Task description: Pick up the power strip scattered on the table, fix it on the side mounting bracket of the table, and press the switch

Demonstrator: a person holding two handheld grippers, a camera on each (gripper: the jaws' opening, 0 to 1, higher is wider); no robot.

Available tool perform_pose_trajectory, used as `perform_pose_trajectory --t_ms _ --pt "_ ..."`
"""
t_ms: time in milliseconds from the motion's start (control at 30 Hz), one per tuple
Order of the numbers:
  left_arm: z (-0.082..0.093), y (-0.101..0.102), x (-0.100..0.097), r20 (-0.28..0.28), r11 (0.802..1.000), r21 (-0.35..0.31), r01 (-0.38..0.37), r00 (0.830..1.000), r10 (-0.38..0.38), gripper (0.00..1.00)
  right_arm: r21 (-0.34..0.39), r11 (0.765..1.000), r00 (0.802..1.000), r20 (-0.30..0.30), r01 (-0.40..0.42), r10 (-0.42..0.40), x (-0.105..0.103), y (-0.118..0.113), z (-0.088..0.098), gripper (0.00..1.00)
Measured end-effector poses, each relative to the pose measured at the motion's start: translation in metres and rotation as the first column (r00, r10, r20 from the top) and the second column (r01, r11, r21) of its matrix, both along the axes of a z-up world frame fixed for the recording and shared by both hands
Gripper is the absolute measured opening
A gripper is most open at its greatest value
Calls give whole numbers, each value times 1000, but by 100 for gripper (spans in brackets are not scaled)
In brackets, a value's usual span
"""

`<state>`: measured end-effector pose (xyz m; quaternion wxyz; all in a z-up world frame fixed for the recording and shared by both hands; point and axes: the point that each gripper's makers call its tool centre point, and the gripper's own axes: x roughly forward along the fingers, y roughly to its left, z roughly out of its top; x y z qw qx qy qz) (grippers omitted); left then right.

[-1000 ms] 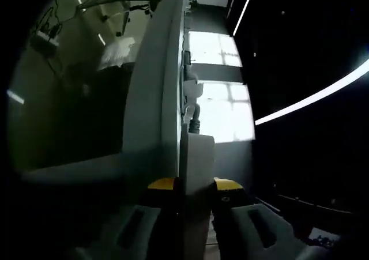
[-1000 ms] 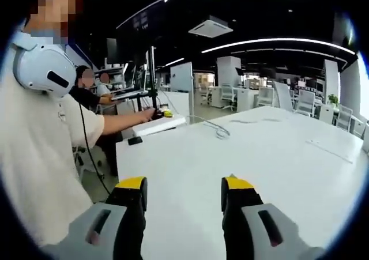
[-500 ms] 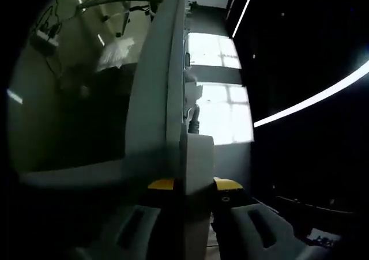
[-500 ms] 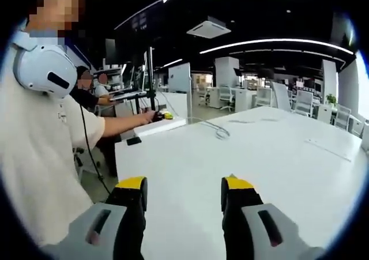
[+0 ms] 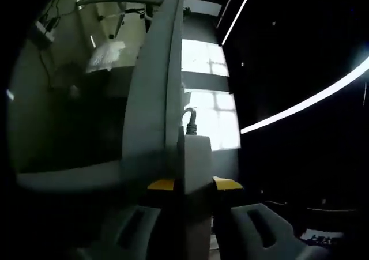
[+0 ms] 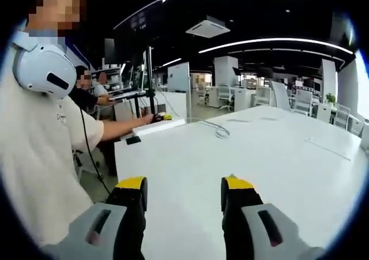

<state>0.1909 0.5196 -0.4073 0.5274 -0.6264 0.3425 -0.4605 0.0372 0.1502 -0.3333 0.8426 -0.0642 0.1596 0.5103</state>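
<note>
left gripper (image 5: 194,184): rolled hard over, looking along the edge of the surface; yellow-tipped jaws rise from the bottom of the left gripper view, clamped on the power strip.
power strip (image 5: 195,165): pale block pinched between the left jaws, running straight ahead of them; its long side lies against the surface edge (image 5: 157,93) just left of the jaws. Contact with a bracket can't be made out, too dark.
cable (image 5: 190,120): grey stub leaving the far end of the power strip, dead ahead of the left gripper, curving up against the bright window (image 5: 209,107).
surface underside (image 5: 69,116): dim olive area left of the left gripper, loose wires and a small box near the top.
right gripper (image 6: 184,193): level, hovering just over the surface (image 6: 242,156), pointing across it; jaws spread apart with nothing between them.
right side of the surface: white top stretches away ahead of the right gripper; a thin cord (image 6: 219,130) lies far ahead, a flat strip (image 6: 328,147) far ahead-right.
small dark item (image 6: 134,139): at the surface corner, ahead-left of the right gripper.
person (image 6: 34,150): close on the left of the right gripper, pale shirt, white headset (image 6: 43,67), forearm stretched out toward the far-left corner of the surface.
switch: can't tell from either view.
</note>
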Motion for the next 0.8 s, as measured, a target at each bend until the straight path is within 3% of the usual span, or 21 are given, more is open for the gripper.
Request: perform_pose_trajectory --t_ms 800 --pt "-3 2 -7 12 998 45 -39 999 39 25 7 1000 1000 8 -17 17 -5 -1 0 47"
